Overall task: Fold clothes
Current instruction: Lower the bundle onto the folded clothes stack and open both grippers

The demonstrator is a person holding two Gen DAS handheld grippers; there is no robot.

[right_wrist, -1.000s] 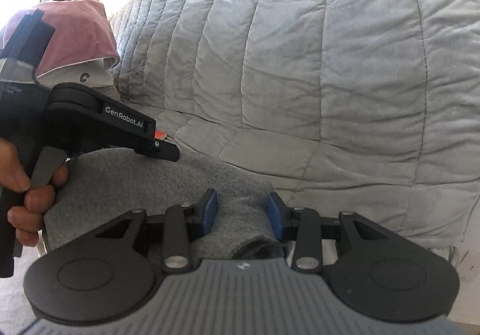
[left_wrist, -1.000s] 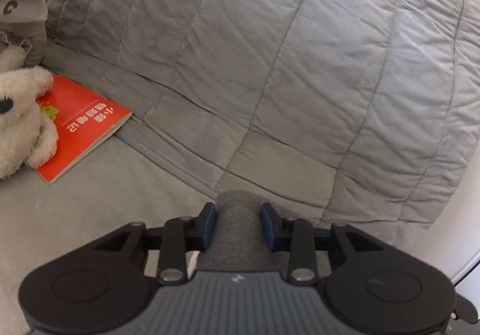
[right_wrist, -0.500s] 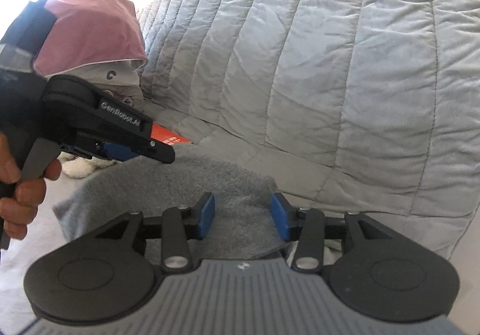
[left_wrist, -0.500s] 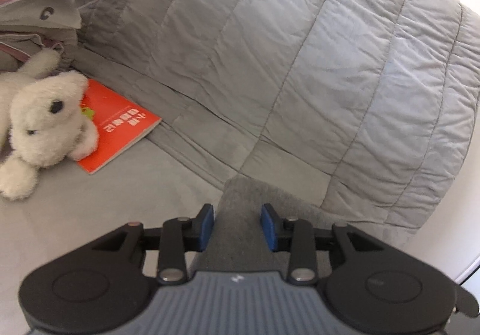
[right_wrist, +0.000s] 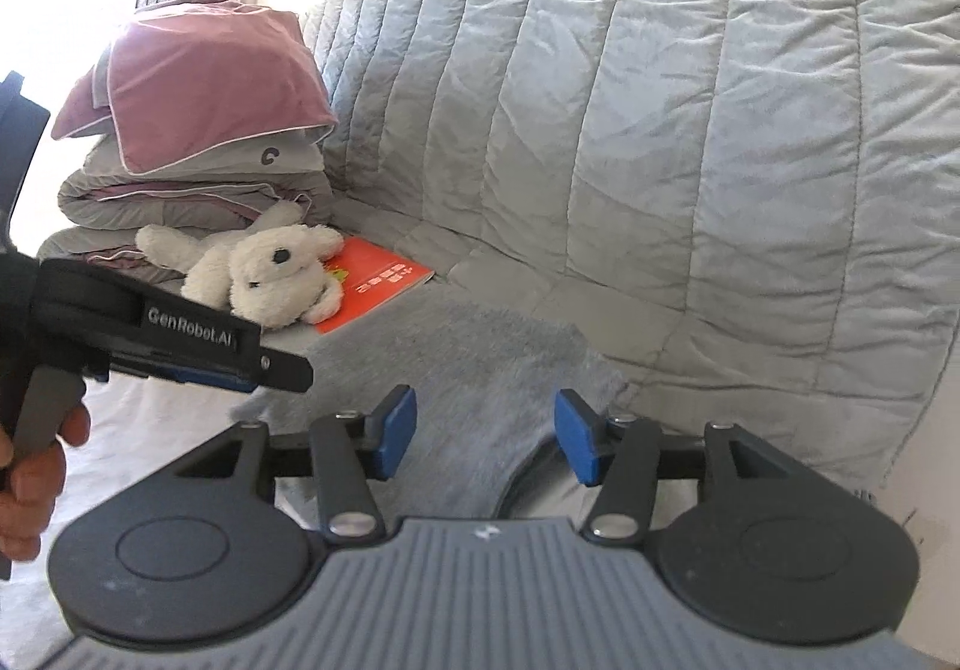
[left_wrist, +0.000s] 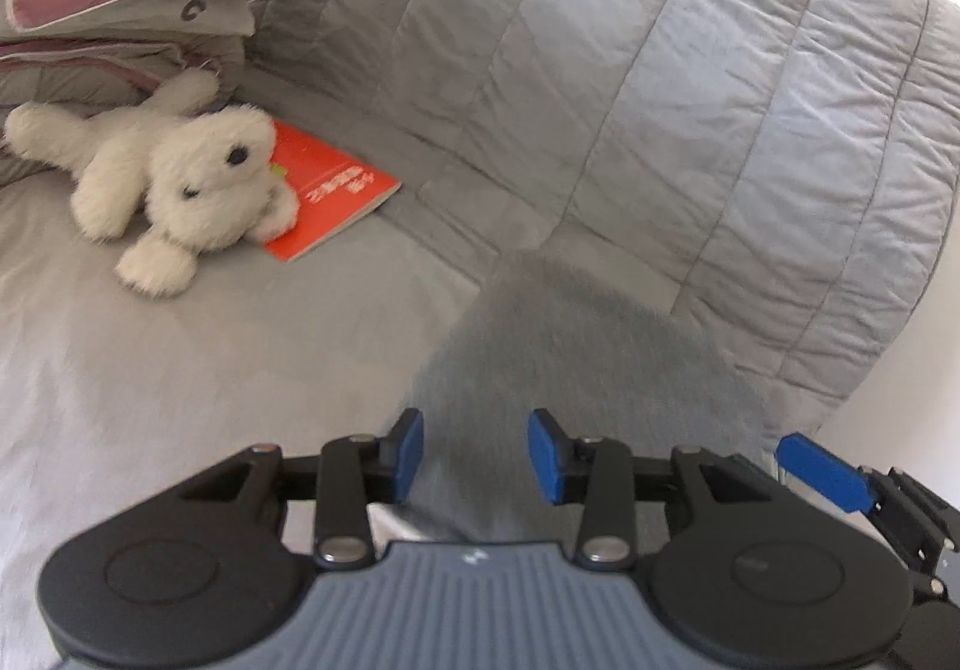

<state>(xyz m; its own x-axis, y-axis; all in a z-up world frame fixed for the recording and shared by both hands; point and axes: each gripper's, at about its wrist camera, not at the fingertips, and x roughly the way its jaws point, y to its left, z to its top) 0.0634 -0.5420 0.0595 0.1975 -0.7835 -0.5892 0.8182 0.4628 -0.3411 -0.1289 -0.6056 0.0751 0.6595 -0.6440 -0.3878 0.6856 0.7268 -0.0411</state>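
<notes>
**Grey garment spread on the sofa seat, both grippers standing released over it**

Left wrist view: the left gripper [left_wrist: 475, 457] is hanging just above the near end of a grey fleece garment [left_wrist: 576, 346], its blue pads parted with the cloth showing between them and no pinch on it, so it is released. The garment is lying on the sofa seat [left_wrist: 210, 358], running away from the gripper to where the seat meets the quilted backrest [left_wrist: 660, 88]; its surface is blurred here, so the fold lines cannot be read. One blue fingertip of the right gripper [left_wrist: 822, 469] is poking in at the lower right, beside the cloth's edge. I judge the two tools are sitting side by side so that each can take one corner of the same edge.

Right wrist view: the right gripper [right_wrist: 485, 433] is also standing open, pads wide apart over the garment's near edge, where a curved notch is showing. The left gripper is reaching in from the left, held by a hand [right_wrist: 30, 466] squeezing its trigger.

Counted: one garment, two grippers, one white plush dog [right_wrist: 264, 265] lying on one red booklet [right_wrist: 378, 280], and one stack of folded bedding [right_wrist: 198, 154] topped by a pink piece, all well apart from the garment's working end.
</notes>
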